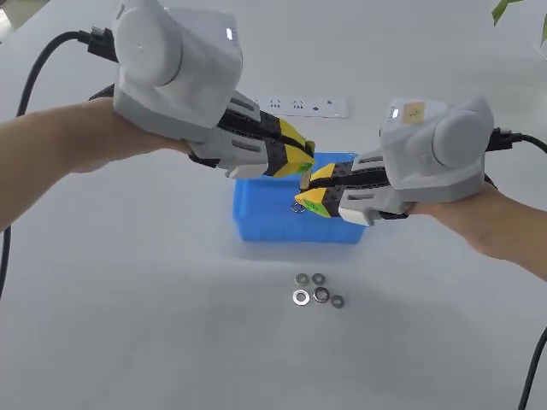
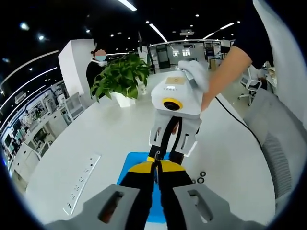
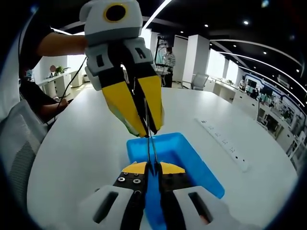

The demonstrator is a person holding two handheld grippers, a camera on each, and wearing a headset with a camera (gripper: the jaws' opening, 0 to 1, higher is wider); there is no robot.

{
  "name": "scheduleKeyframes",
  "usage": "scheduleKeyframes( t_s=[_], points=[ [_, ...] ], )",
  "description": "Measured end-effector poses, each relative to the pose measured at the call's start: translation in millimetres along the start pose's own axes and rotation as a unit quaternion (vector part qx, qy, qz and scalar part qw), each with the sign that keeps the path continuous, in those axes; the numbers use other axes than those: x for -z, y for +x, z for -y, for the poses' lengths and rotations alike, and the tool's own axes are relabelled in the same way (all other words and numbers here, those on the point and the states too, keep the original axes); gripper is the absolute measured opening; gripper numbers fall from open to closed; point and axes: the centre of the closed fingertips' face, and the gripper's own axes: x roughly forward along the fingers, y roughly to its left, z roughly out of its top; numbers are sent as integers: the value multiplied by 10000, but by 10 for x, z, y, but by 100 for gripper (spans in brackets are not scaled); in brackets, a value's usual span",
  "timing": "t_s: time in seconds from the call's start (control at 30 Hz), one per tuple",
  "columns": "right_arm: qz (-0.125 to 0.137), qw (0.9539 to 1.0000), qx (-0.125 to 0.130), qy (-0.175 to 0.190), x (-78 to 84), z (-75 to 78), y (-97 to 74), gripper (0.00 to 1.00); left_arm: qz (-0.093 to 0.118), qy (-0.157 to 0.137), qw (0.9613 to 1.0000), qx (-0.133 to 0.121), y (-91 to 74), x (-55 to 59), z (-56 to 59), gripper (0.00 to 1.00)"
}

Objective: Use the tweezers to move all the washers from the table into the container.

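Observation:
Several steel washers [image 1: 316, 290] [image 2: 199, 177] lie in a cluster on the white table, just in front of the blue container [image 1: 265, 224] [image 2: 132, 163] [image 3: 192, 163]. Above the container my two grippers meet tip to tip. The thin tweezers [image 3: 148, 143] run from the jaws of my left gripper [image 1: 303, 162] [image 2: 157, 165] [image 3: 146, 132] into the jaws of my right gripper [image 1: 312, 195] [image 3: 149, 167] [image 2: 163, 146]. Both are shut on them. A small ring [image 1: 297, 207] shows just under the right jaws, over the container; what holds it I cannot tell.
A white power strip [image 1: 303, 106] [image 2: 81, 189] [image 3: 225, 141] lies on the table behind the container. Black cables trail from both grippers. A potted plant [image 2: 122, 76] stands at the table's far end, with a person beyond it.

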Motion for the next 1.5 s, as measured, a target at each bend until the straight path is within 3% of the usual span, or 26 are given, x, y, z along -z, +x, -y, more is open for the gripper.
scheduleKeyframes(
  t_s=[0.1, 0.2, 0.3, 0.37, 0.5, 0.83, 0.93, 1.03, 1.17, 1.5],
  points=[
    [15, 10000, 5, 23, -9, 5, 8, 10, -34, 74, 10000, -37, -5, 2, -9, 5],
    [8, 9999, 81, 60, -13, 36, 11, 11, -72, 368, 9991, -174, -3, 11, -48, 5],
    [-16, 9999, 79, 88, -21, 39, 13, 12, -18, 211, 9997, -158, -1, 3, -47, 5],
    [-73, 9999, 90, 61, -18, 31, 14, 12, 21, 526, 9986, 9, 5, 15, -4, 5],
    [-97, 9999, 58, 93, -40, 7, 14, 16, -68, 446, 9990, -45, 10, 86, -23, 5],
    [-190, 9998, 74, -36, -55, -71, -44, 25, 72, 274, 9994, -175, -117, -25, -30, 5],
    [-137, 9999, 80, -38, -79, -87, -93, 29, 116, 241, 9995, -192, -169, -64, 0, 5],
    [170, 9998, 2, -134, -170, -164, -160, 34, 175, 176, 9994, -224, -230, -114, 29, 5],
    [108, 9998, 22, -190, -158, -247, -244, 45, 217, 148, 9994, -246, -297, -158, 112, 5],
    [2, 9998, 54, -169, -29, -459, -454, 54, 369, -50, 9990, -263, -410, -183, 367, 5]
  ],
)
